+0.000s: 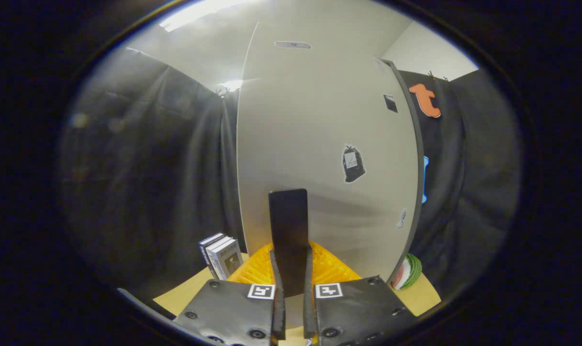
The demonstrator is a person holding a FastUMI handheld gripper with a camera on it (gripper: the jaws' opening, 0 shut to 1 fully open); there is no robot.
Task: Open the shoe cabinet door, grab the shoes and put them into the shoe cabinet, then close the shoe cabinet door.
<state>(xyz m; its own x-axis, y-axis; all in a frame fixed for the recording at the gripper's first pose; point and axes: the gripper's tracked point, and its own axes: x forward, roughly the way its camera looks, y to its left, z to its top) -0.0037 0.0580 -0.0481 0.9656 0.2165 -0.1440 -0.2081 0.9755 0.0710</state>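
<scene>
Fingers (277, 276) apparently clamping door handle (289, 230)

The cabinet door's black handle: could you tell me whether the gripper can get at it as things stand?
Probably yes: the gripper already has the black handle between its fingers, which appear closed on it, with nothing in the way on the white cabinet door.

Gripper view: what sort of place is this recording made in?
Probably a staged recording booth, not a home: black cloth walls surround a white cabinet door, whose dark handle the hand-held gripper clamps, with books propped beside it.
</scene>
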